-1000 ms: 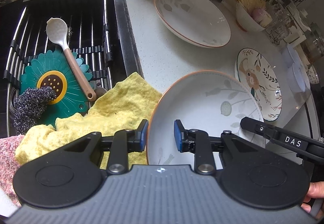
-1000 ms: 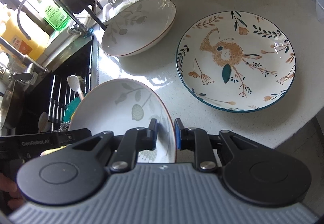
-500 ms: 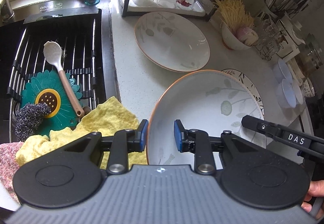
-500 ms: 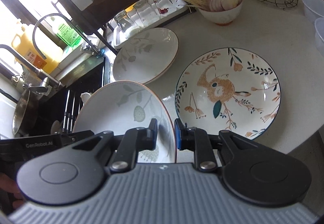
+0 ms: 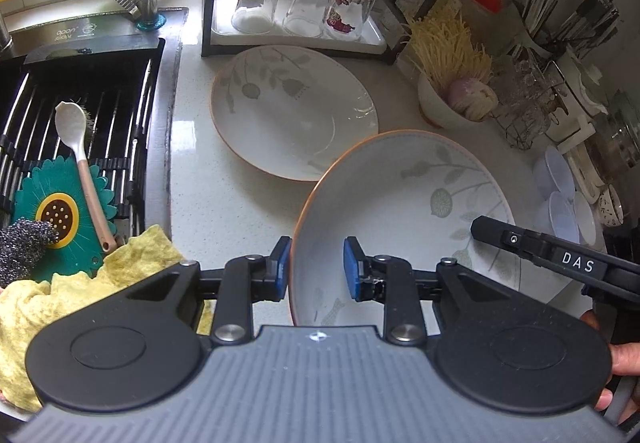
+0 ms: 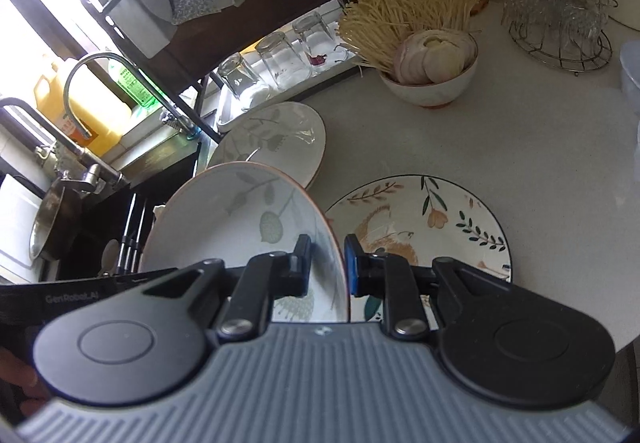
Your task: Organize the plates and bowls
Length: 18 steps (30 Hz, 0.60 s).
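The lifted plate (image 6: pixel 240 227) hides the patterned plate's (image 6: pixel 440 219) left edge (partly).

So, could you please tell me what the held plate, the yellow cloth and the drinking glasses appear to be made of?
Held plate: probably glazed ceramic; glossy white surface, printed leaf pattern, orange rim.
Yellow cloth: soft woven or microfibre fabric, matte; it lies crumpled in folds.
Glasses: clear glass, though plastic is possible; the tray shows through them.

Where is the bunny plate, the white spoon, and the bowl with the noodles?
bunny plate (image 6: pixel 448 227): right wrist view, painted centre.
white spoon (image 5: pixel 69 119): left wrist view, its scoop.
noodle bowl (image 6: pixel 430 93): right wrist view, outer wall.
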{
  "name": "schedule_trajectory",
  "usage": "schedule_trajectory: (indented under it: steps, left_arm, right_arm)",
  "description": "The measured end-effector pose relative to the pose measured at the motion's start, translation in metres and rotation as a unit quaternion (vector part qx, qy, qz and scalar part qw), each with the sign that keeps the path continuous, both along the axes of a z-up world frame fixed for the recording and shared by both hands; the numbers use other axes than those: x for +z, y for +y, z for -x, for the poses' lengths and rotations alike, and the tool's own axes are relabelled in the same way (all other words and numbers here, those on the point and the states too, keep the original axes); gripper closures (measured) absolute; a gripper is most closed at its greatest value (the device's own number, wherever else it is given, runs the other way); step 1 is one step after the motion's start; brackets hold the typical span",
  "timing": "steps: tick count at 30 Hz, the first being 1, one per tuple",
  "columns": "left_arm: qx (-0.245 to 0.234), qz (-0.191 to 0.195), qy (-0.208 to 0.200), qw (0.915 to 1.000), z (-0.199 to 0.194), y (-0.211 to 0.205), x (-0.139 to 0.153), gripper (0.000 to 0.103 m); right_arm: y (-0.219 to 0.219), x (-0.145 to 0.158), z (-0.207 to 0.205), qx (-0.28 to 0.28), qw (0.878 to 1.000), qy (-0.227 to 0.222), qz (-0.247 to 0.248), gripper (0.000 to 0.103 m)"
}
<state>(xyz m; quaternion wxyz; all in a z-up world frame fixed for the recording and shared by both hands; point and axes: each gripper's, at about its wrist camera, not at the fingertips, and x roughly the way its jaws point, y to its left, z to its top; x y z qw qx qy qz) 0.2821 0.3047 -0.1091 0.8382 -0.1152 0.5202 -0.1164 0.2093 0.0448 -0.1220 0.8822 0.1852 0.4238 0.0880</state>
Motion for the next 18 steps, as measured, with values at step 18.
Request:
schedule_trajectory:
  steps: [18]
  left_arm:
    - [0.002,-0.016,0.064,0.9978,-0.034,-0.058,-0.057,0.072]
  right_arm:
    - [-0.042,-0.04,-0.032,0.053,0.997,0.013,0.059,0.081]
